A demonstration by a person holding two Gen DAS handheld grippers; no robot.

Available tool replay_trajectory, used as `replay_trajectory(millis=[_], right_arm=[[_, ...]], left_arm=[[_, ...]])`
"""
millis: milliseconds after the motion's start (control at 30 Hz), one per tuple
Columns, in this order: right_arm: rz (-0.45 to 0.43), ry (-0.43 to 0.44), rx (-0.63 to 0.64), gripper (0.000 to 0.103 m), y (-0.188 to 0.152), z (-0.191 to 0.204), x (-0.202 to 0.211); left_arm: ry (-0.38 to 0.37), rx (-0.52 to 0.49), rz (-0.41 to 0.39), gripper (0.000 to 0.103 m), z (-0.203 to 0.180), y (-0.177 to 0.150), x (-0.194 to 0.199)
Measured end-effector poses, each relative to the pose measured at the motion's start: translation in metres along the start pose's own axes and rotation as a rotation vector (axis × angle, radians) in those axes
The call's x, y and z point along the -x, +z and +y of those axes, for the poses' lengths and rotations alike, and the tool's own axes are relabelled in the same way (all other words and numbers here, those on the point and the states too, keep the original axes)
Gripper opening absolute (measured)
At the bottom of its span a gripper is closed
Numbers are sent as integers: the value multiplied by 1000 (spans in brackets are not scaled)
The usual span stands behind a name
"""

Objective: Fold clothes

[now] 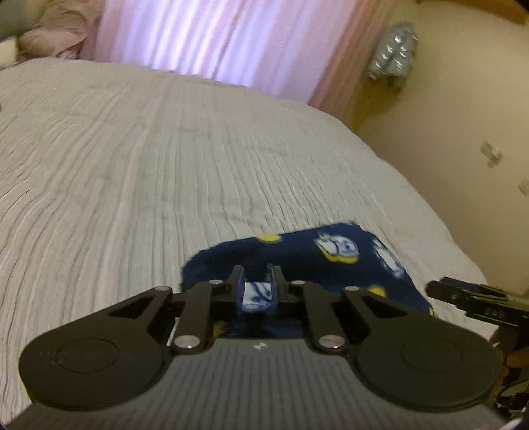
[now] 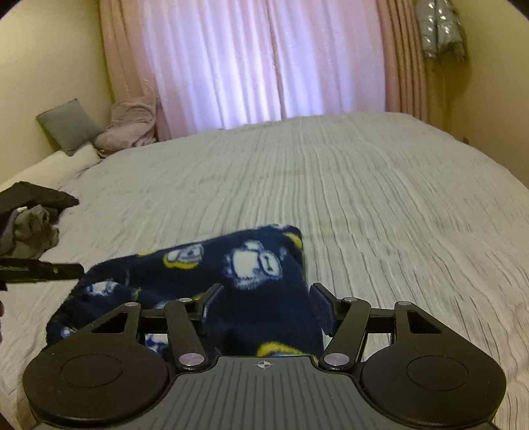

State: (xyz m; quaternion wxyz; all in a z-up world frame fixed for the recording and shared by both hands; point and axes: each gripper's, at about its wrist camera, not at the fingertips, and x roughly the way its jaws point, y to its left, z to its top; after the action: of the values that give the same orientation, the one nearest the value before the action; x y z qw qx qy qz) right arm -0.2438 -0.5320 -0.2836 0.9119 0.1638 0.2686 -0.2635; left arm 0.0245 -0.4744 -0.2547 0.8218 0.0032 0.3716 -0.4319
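A dark blue fleece garment (image 1: pixel 314 258) printed with white and yellow figures lies bunched on the grey ribbed bedspread (image 1: pixel 165 165). My left gripper (image 1: pixel 256 274) has its jaws close together, shut on a fold of that garment; a white-and-blue patch of fleece shows between the pads. In the right wrist view the same garment (image 2: pixel 185 271) rises in a thick bunch between the fingers of my right gripper (image 2: pixel 264 291), which stand wide and press on both sides of it. Each gripper's black finger shows at the edge of the other's view.
A heap of dark and grey clothes (image 2: pixel 29 218) lies at the bed's left edge. A grey pillow (image 2: pixel 69 125) and a crumpled pink cloth (image 2: pixel 132 125) sit at the far left corner. Pink curtains (image 2: pixel 264 59) hang behind the bed; a silvery jacket (image 2: pixel 439 29) hangs on the right.
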Motion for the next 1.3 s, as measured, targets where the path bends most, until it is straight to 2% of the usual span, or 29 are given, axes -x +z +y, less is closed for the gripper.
replay_trajectory(millis=[100, 167, 233, 300, 467, 533, 600, 667, 700, 800, 867, 900, 967, 1000, 1033, 1133, 1300], right_arm=[[70, 18, -31, 62, -9, 1, -19], [105, 19, -30, 61, -18, 1, -34], [125, 1, -7, 61, -22, 3, -42], [117, 1, -6, 62, -14, 5, -33], [51, -18, 24, 62, -6, 18, 2], [40, -23, 29, 62, -8, 26, 14], [60, -31, 24, 62, -18, 31, 13], [130, -37, 12, 62, -31, 28, -4], [153, -49, 25, 62, -37, 30, -12], [148, -81, 81, 62, -38, 44, -5], [130, -77, 69, 62, -38, 48, 8], [121, -74, 62, 62, -38, 49, 15], [103, -68, 48, 62, -37, 53, 29], [114, -74, 38, 62, -41, 55, 31], [126, -80, 27, 62, -45, 56, 33], [169, -125, -24, 62, -60, 58, 39], [216, -153, -114, 62, -82, 59, 59]], left_arm=[[71, -15, 106, 13, 7, -17, -38], [78, 1, 105, 12, 13, -23, -47], [79, 28, 99, 11, 12, -19, -40], [79, 41, 81, 10, 8, -14, -24], [35, 13, 23, 12, -10, -21, 29], [13, -9, 38, 16, -15, -34, 40], [31, -32, 92, 17, -21, -49, 30], [56, -9, 146, 16, -20, -59, 17], [53, 10, 145, 16, -20, -61, 18], [51, 32, 135, 16, -21, -60, 29], [53, 33, 127, 17, -22, -61, 44], [58, 32, 127, 18, -23, -63, 51], [75, 29, 135, 27, -26, -69, 59], [90, 29, 144, 41, -28, -72, 62], [113, 30, 161, 45, -30, -76, 63], [152, 9, 195, 46, -37, -91, 71], [164, 1, 235, 46, -43, -112, 90]])
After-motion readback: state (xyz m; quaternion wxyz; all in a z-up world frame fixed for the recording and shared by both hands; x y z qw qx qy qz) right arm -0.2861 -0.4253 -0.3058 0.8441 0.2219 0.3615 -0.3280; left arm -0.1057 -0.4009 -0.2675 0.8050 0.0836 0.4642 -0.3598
